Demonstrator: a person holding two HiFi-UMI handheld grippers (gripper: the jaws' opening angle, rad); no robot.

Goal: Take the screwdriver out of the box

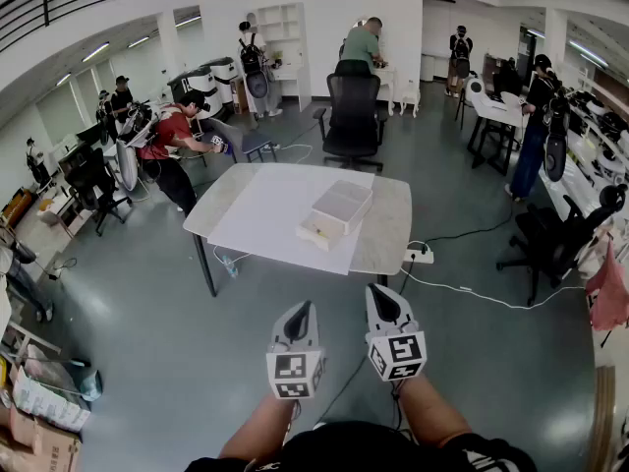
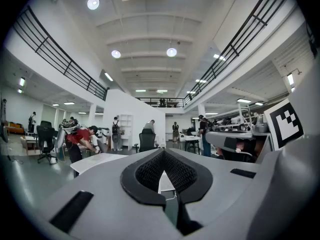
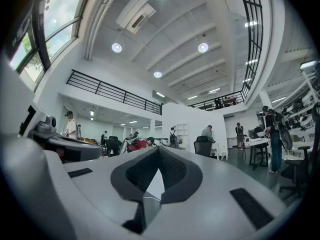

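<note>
Two grippers, head view: left gripper (image 1: 297, 315) and right gripper (image 1: 379, 298) sit near the body, well apart from the desk (image 1: 251, 214). Box (image 1: 337, 209) is on the desk; screwdriver not visible, presumably inside.
Left gripper view: fingers (image 2: 147, 171) together at the tips, nothing held.
Right gripper view: same.
Risk: arriving with the fingers together could shove the box.

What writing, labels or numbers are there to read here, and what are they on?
No words or numbers can be read anywhere.
On the left gripper and right gripper: black-and-white square marker patterns only, no letters.
On the box on the table: no label visible.
Anything farther off is too small to tell.
</note>
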